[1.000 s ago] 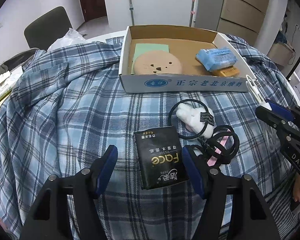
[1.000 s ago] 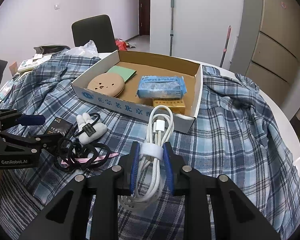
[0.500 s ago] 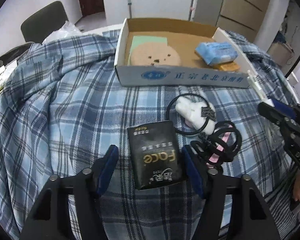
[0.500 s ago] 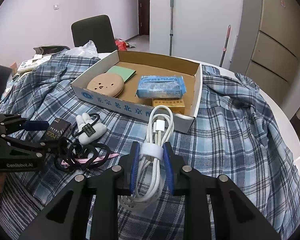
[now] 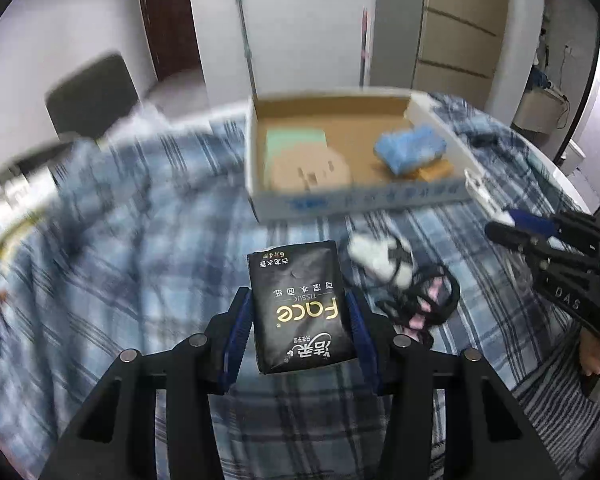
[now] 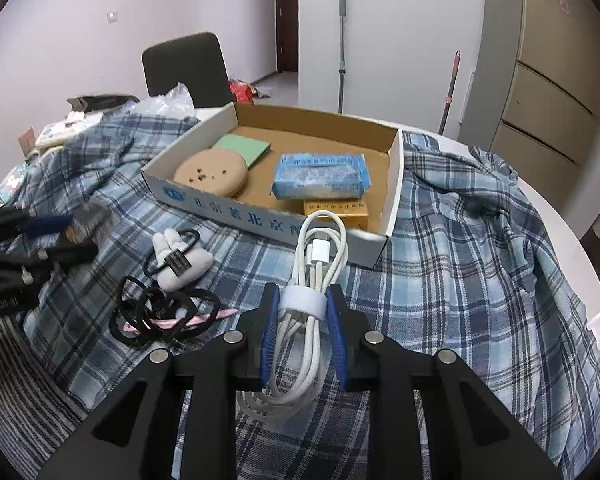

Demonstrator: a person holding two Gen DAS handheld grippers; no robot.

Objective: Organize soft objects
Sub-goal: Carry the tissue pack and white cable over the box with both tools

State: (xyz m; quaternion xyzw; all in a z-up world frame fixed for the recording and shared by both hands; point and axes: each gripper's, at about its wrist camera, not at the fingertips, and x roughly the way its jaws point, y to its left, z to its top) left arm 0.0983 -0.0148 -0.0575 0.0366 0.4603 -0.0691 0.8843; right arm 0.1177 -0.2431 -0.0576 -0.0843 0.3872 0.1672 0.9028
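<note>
My left gripper (image 5: 298, 304) is shut on a black tissue pack (image 5: 300, 304) and holds it above the plaid cloth (image 5: 140, 264). My right gripper (image 6: 302, 304) is shut on a coiled white cable (image 6: 318, 264), in front of the cardboard box (image 6: 260, 220). The box holds a round tan pad (image 6: 211, 172), a green sheet (image 6: 242, 148), a blue tissue pack (image 6: 320, 176) and a yellow box (image 6: 336, 210). A white plush keyring (image 6: 180, 264) and black hair ties (image 6: 160, 316) lie on the cloth left of the cable. The left gripper also shows at the left edge of the right wrist view (image 6: 40, 240).
A dark chair (image 6: 184, 72) stands behind the table. A plastic bag (image 6: 168, 102) and clutter (image 6: 60, 132) sit at the far left. A mop (image 6: 342, 40) leans on the wall; a cabinet (image 6: 552, 60) stands at the right. The bare table rim (image 6: 560, 240) shows at right.
My left gripper has closed on the black tissue pack and lifted it off the cloth; the left view is blurred by motion. The right gripper with the cable has stayed still.
</note>
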